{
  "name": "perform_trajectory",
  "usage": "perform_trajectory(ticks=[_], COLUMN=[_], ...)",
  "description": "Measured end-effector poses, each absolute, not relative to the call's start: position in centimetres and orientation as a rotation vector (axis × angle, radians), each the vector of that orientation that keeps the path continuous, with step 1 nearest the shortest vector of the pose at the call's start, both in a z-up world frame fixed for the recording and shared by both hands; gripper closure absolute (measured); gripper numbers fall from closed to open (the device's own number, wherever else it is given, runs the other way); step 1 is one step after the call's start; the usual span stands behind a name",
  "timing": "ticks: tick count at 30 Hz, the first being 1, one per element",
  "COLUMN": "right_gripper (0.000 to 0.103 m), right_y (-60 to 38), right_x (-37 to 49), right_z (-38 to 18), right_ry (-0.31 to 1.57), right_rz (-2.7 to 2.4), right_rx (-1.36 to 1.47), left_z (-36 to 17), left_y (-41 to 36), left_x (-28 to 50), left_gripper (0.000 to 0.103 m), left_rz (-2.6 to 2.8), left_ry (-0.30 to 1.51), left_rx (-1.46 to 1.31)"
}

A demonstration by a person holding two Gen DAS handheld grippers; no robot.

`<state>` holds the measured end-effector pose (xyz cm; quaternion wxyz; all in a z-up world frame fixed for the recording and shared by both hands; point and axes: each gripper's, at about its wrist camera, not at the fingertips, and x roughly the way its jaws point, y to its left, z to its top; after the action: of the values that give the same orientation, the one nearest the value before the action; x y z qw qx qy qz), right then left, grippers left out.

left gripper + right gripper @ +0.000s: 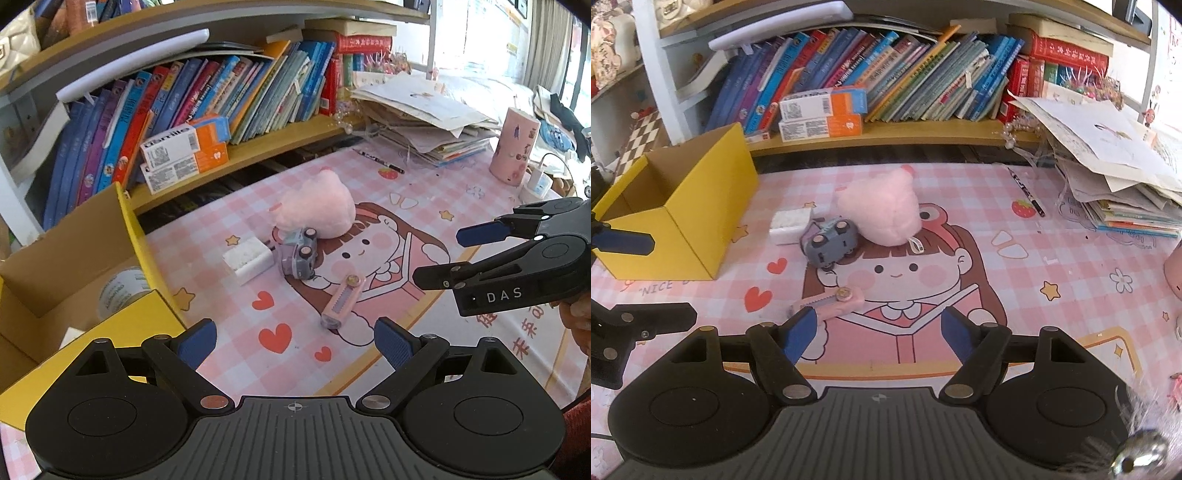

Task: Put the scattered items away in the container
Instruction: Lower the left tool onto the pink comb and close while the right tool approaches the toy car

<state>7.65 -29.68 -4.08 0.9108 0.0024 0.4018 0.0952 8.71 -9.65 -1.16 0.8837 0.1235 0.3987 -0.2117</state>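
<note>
A yellow cardboard box [136, 236] [683, 206] stands open at the left, with a roll of tape [122, 291] inside. On the pink mat lie a pink plush toy [317, 206] [882, 210], a grey toy car [299, 256] [829, 240], a white charger block [247, 260] [788, 223] and a pink utility knife [343, 301] [831, 304]. My left gripper [295, 345] is open and empty, just right of the box, near the knife. My right gripper [879, 332] is open and empty, with the knife just beyond its left fingertip; it also shows in the left wrist view [443, 254].
A shelf of books [886, 66] with orange and white cartons [823, 114] runs along the back. A pile of papers [1108, 177] sits at the right. A pen [1027, 192] and a pink cup [513, 151] stand on the mat.
</note>
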Motion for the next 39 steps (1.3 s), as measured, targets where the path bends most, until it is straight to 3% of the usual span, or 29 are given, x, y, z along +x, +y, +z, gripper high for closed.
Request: perform_trajectory(ticks=[23, 31, 34, 39], right_gripper=[0.03, 0.03, 0.03, 0.03], right_y=[-29.1, -29.7, -29.9, -30.1], right_x=[11.5, 12.0, 12.2, 12.7], right_z=[-6.3, -6.7, -6.9, -7.2], right_ry=[0.881, 0.892, 0.895, 0.9], right_rz=[0.211, 0.189, 0.18, 0.171], right_rx=[-0.015, -0.004, -0.001, 0.0], left_z=[-5.1, -7.1, -7.6, -8.4], left_y=[-11.4, -13.1, -13.9, -15.7], left_x=[11.7, 13.2, 13.7, 14.4], left_gripper=[0.01, 0.049, 0.055, 0.057], left_rz=[-0.491, -0.517, -0.547, -0.591], left_ry=[0.899, 0.891, 0.884, 0.864], left_rx=[0.228, 0.26, 0.274, 0.308])
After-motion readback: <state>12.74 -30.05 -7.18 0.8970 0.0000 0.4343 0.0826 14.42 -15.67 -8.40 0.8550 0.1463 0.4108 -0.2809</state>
